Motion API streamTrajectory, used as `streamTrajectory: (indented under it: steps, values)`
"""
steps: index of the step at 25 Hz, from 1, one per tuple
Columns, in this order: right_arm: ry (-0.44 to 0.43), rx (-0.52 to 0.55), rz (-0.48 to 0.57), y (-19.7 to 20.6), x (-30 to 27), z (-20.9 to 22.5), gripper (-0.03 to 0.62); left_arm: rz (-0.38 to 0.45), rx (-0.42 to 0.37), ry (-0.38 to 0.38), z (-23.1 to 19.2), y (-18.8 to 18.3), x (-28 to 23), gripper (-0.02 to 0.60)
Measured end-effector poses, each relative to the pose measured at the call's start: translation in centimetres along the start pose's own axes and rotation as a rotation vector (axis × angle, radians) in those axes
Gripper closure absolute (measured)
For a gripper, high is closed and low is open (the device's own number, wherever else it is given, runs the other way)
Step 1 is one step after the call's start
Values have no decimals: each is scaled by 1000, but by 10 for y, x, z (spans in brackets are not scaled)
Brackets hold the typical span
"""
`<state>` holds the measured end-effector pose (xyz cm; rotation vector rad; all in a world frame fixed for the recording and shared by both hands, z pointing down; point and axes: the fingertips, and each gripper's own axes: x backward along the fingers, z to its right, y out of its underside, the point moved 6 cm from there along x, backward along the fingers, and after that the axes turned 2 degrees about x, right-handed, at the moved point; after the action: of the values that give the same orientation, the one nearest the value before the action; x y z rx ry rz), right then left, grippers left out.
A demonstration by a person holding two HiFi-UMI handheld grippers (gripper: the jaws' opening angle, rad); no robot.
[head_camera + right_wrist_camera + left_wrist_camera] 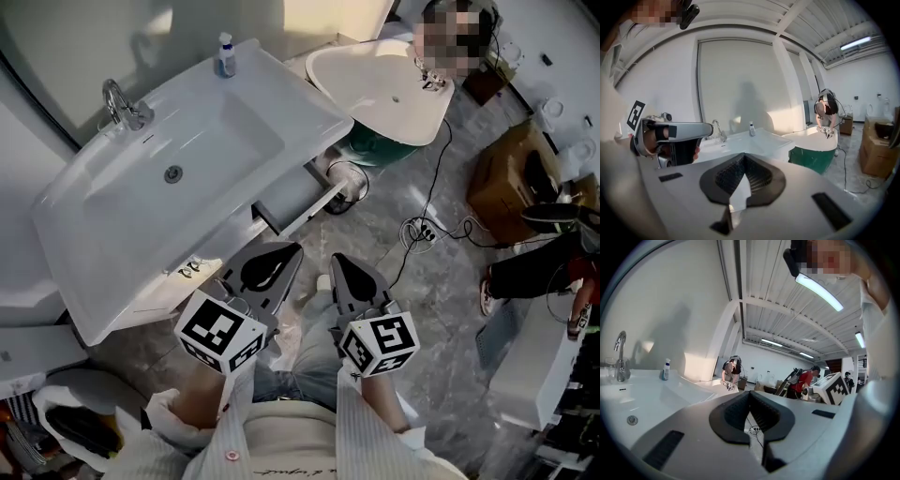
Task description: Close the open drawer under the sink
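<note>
While the drawer (298, 201) stands pulled out from under the front edge of the white sink (178, 178), the left tool (292, 249) and right tool (337, 258) hover side by side near it, not touching it, each clenched on nothing.

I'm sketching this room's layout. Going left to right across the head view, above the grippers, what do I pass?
faucet → sink drain → spray bottle → open drawer → white tub → cardboard box
</note>
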<state>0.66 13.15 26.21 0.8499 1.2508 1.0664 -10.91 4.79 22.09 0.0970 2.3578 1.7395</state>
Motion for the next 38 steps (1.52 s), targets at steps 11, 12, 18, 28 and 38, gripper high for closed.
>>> streamTrajectory:
  steps: [11, 12, 18, 28, 38]
  values:
    - [-168, 79, -51, -30, -65, 90, 585, 44, 19, -163, -24, -17, -93, 566]
    - [-190, 84, -55, -34, -71, 99, 585, 47, 22, -183, -25, -18, -101, 566]
    - [-329, 134, -91, -50, -98, 139, 585, 79, 56, -307, -29, -25, -143, 566]
    - [-534, 201, -164, -43, -122, 158, 585, 96, 121, -523, -20, -4, -149, 566]
    - [-545, 183, -208, -26, -130, 148, 585, 55, 155, -562, -20, 16, -136, 566]
